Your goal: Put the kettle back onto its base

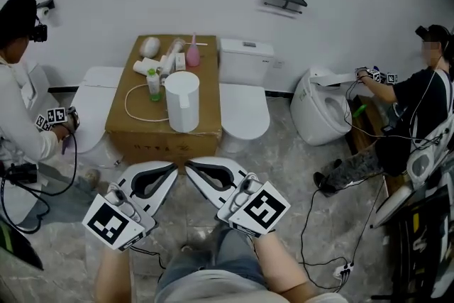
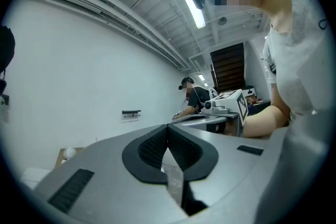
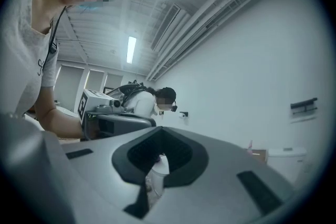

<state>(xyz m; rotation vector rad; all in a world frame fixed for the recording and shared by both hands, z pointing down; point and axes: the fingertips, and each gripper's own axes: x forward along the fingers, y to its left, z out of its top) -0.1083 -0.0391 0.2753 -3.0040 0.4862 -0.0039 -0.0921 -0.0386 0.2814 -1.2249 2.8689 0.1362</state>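
**A:** Where's the kettle [image 1: 182, 101]?

**B:** Upright on the cardboard box [image 1: 128, 128], near its front edge. The base is hidden; a cord [image 1: 128, 107] loops beside it.

**A:** Grippers?

**B:** My left hand-held gripper [image 1: 172, 168] and right hand-held gripper [image 1: 190, 168] are both pressed together and empty. I'd check the seating before reaching.

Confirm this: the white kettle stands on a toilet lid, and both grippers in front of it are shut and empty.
No: the head view shows the kettle on the cardboard box, not a toilet lid. The left gripper and right gripper are indeed shut and empty.
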